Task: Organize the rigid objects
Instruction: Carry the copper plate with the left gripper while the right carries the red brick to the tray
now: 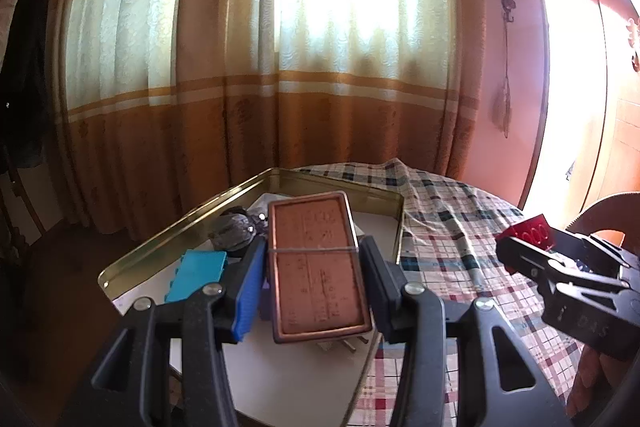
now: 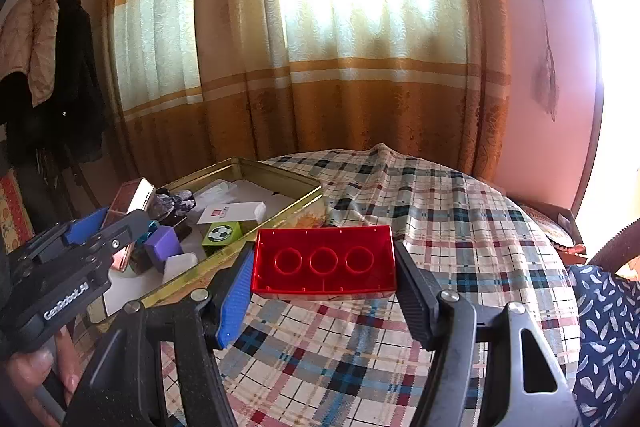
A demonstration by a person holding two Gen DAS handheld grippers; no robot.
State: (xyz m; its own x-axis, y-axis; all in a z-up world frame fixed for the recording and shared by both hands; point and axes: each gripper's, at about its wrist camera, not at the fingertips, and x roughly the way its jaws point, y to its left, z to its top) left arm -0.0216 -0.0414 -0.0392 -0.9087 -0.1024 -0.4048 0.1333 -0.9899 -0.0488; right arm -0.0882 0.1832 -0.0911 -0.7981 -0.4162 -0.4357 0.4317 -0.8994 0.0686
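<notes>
- Shallow gold metal tin [image 2: 280, 174]: crowded near end, purple cube [image 2: 162, 243] and football-printed green block [image 2: 222, 233]; white far floor bare.
- Plaid tablecloth [image 2: 460, 227] right of it lies open.

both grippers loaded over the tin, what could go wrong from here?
1. The tin is already crowded where the left gripper holds the copper box; setting it down could tip the purple block.
2. The red brick in the right gripper could clip the tin's rim.
</notes>
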